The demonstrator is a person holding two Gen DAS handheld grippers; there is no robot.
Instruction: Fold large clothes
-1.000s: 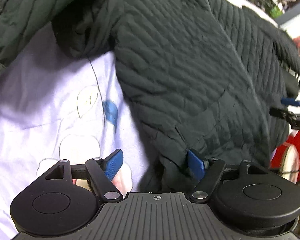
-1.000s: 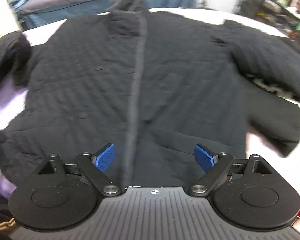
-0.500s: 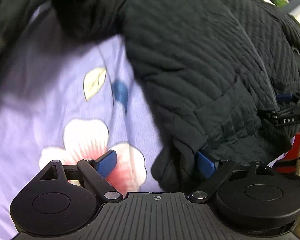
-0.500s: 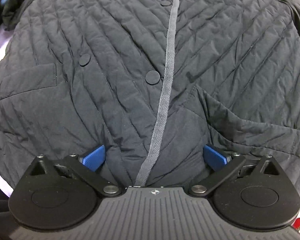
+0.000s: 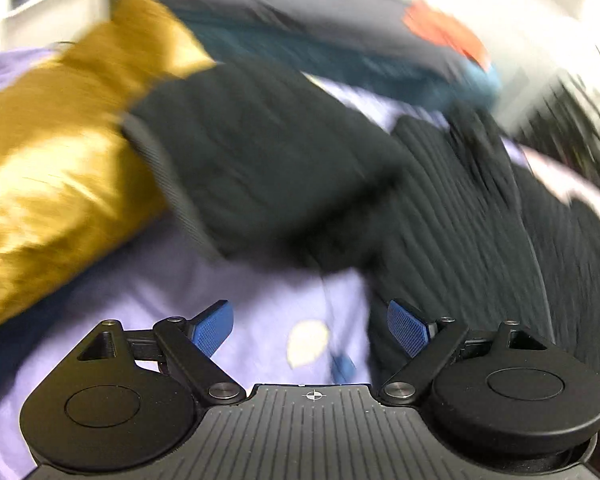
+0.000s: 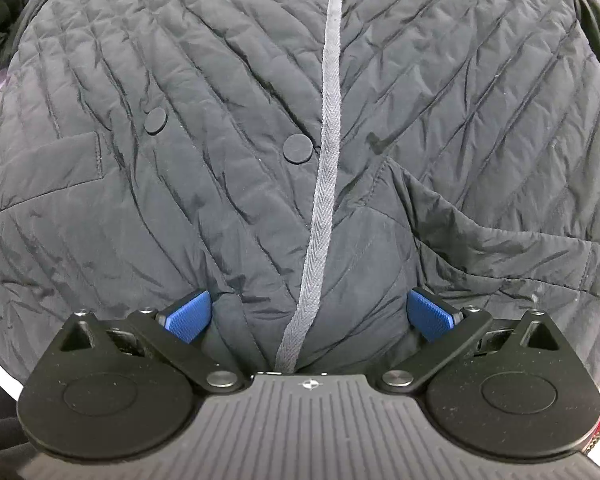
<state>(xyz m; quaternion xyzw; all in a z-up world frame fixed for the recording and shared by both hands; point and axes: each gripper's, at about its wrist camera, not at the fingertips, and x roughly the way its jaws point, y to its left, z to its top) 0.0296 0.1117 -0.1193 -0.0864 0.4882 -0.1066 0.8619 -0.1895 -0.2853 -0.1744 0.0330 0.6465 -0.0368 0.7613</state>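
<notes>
A black quilted jacket [image 6: 260, 120] lies front-up on the bed, with a grey placket tape [image 6: 328, 160] down its middle and round snaps. My right gripper [image 6: 310, 316] is open, its blue pads either side of the hem at the placket, fabric bulging between them. In the blurred left wrist view, my left gripper [image 5: 310, 326] is open and empty above the lilac sheet [image 5: 240, 292]. The jacket's sleeve [image 5: 268, 160] stretches out ahead of it, and the jacket body [image 5: 480, 232] lies to the right, touching the right pad.
A gold satin pillow [image 5: 52, 160] lies at the left, next to the sleeve cuff. Dark and teal bedding [image 5: 340, 40] is piled behind. The sheet has a flower print.
My left gripper has swung away from the jacket's lower corner and now faces the sleeve and the pillow, with strong blur. My right gripper has moved closer to the hem.
</notes>
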